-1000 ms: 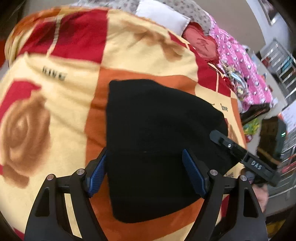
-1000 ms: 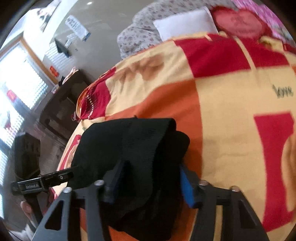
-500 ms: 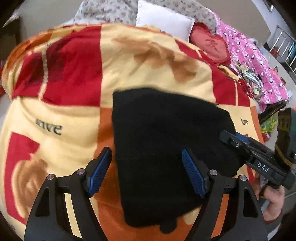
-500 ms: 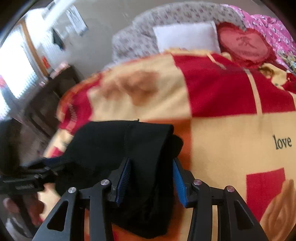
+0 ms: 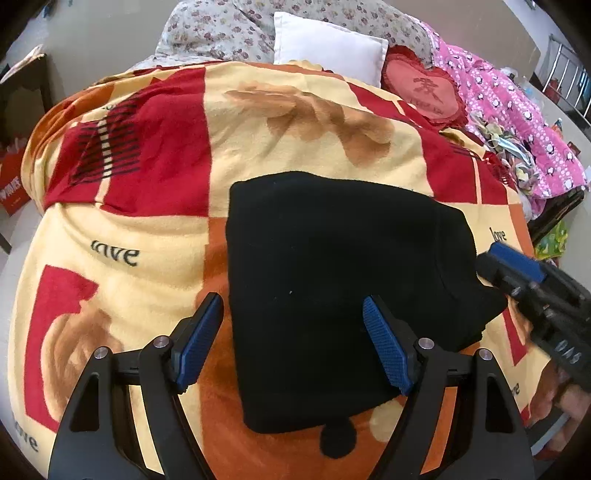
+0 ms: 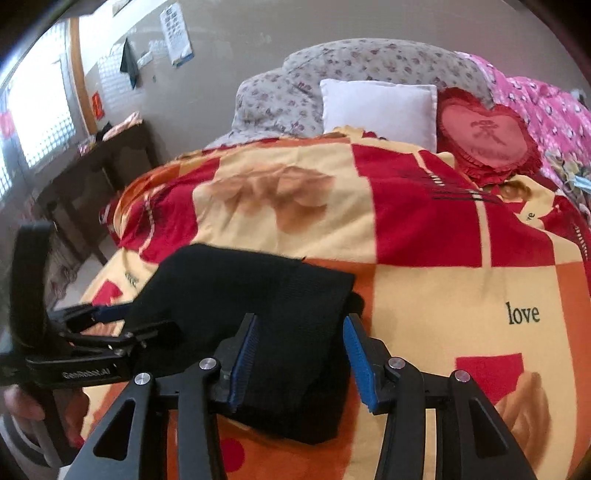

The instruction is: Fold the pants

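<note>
Soft black knit pants [image 5: 332, 280], folded into a thick rectangle, lie on fleecy blanket [image 5: 155, 229] under the wide-spread left gripper [image 5: 291, 343] and half-spread, empty right gripper [image 6: 301, 360].

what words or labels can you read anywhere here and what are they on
"love" – printed in several spots on the blanket
"GenRobot.AI" – on the left gripper's body, slightly blurred
A single Chinese character – on the heart pillow, too blurred to read surely
Wall poster – print too small to read
Red box – white lettering cut off, unreadable
Right gripper – marking too blurred to read
</note>
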A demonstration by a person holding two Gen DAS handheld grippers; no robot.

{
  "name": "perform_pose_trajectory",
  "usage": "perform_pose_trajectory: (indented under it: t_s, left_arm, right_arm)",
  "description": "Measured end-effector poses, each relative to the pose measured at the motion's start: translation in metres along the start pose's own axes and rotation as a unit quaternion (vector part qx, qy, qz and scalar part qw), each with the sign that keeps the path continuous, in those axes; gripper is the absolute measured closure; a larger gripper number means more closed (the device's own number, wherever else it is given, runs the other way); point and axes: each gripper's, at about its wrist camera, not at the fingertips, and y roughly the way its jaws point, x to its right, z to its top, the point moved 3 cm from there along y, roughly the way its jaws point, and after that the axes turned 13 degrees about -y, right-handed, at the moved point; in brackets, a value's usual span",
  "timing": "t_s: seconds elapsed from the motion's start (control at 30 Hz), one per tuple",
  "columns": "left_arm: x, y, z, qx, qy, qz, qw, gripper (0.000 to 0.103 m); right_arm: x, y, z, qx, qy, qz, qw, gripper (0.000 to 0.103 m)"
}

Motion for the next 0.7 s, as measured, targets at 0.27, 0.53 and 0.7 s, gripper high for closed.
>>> perform_pose_trajectory:
  t_s: [0.27, 0.53, 0.7]
  left_arm:
    - [0.001, -0.019, -0.012, 0.048, 0.017, 0.049, 0.9975, 0.025]
    - [0.001, -0.037, -0.024, 0.075, 0.020, 0.069, 0.9946, 0.025]
    - [0.003, -0.049, -0.031, 0.085, 0.017, 0.071, 0.9937, 0.025]
  right_arm:
    - [-0.003, 0.012, -0.019, -0.022, -0.002, -0.023, 0.999, 0.057]
    - [-0.013, -0.021, -0.018, 0.001, -0.002, -0.031, 1.000, 0.057]
    - [-0.018, -0.033, -0.021, 0.004, -0.001, -0.038, 0.999, 0.057]
